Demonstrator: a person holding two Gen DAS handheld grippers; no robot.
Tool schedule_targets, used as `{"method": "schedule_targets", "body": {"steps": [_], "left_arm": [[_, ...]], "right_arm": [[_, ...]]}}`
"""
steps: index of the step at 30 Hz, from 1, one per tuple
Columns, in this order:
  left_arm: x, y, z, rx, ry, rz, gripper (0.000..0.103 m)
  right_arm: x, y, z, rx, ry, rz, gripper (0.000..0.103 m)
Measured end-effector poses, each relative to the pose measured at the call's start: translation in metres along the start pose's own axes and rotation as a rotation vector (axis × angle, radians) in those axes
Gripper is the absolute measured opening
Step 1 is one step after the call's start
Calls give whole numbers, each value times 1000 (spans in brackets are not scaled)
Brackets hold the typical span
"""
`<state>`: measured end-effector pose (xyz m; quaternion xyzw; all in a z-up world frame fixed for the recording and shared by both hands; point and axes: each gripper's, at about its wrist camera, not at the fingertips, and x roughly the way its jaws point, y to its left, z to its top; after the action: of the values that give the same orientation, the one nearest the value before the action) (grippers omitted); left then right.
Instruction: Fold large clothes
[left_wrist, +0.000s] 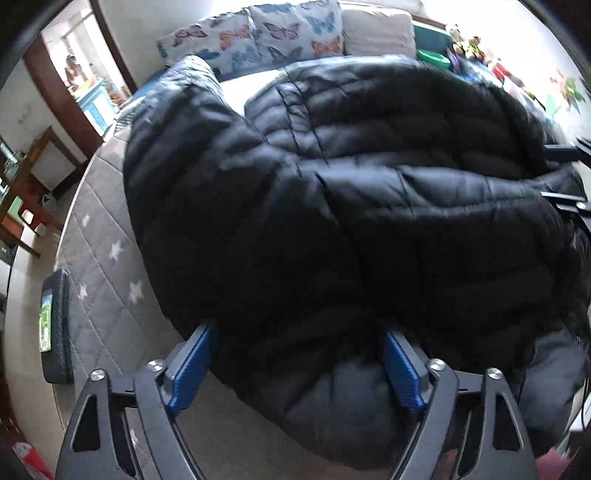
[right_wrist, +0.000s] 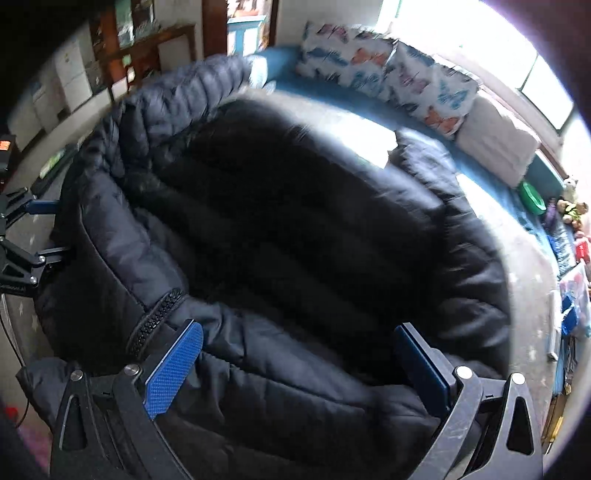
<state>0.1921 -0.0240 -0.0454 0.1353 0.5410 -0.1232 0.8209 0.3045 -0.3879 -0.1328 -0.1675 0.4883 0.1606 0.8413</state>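
A large black puffer jacket (left_wrist: 332, 206) lies spread on a grey quilted bed cover with white stars (left_wrist: 99, 280). My left gripper (left_wrist: 299, 332) points down at its near hem, jaws wide, with the puffy hem between the blue pads (left_wrist: 192, 365); I see no squeeze. In the right wrist view the jacket (right_wrist: 295, 206) fills the frame, its zipper (right_wrist: 155, 321) beside the left pad. My right gripper (right_wrist: 299, 332) is open too, straddling the near edge. Each gripper shows at the edge of the other's view: the right gripper (left_wrist: 565, 173) and the left gripper (right_wrist: 48, 229).
Butterfly-print pillows (left_wrist: 266, 33) and a white pillow (left_wrist: 376, 31) line the far side of the bed. A dark flat case (left_wrist: 55, 325) lies at the bed's left edge. A green bowl (right_wrist: 532, 199) and soft toys (right_wrist: 570, 210) sit at the right. Wooden furniture (left_wrist: 22, 192) stands left.
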Motion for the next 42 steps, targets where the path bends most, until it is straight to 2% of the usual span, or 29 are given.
{"method": "schedule_targets", "body": {"steps": [5,7,12,15,18,22,25,27,30,33,36,37,39,40,41,42], "left_arm": [[-4,-8,-33,48,20,-35,82],[-9,-11,-49,58,33,-49,82],[-24,-13,-92,75,56,-73,81],[-31,-7,-107,44,70,-94,81],[-44,-2,-108,26,80,-127,81],[-77,4,-93,46,22,-85,81],[-99,8,-64,43,-47,-92,82],[-103,7,-39,46,-77,-108,82],[-100,0,4,62,-110,-121,82],[-73,-8,52,41,-92,-163,82],[-42,-8,85,26,-51,-179,82],[-32,-8,93,19,-35,-164,82],[-14,-4,104,1,0,-152,82],[-9,0,104,-14,7,-148,82],[-4,7,108,-32,17,-150,82],[0,12,109,-49,20,-157,82]], "right_arm": [[4,6,-25,-9,105,122,103],[4,13,-37,-49,134,126,103],[-4,31,-69,-119,126,75,103],[-13,29,-74,-126,126,98,103],[-32,8,-68,-106,121,138,103],[-62,-33,-56,-44,62,138,103],[-80,-76,-47,19,26,104,103],[-81,-100,-38,74,15,117,103],[-75,-124,-26,130,10,95,103],[-54,-131,-20,181,28,91,103],[-26,-122,-14,228,58,37,103],[-24,-128,-16,240,73,-17,103],[-11,-149,-29,289,175,-246,103],[-7,-160,-37,323,208,-283,103],[-8,-172,-48,369,216,-275,103],[-17,-178,-55,402,173,-237,103]]}}
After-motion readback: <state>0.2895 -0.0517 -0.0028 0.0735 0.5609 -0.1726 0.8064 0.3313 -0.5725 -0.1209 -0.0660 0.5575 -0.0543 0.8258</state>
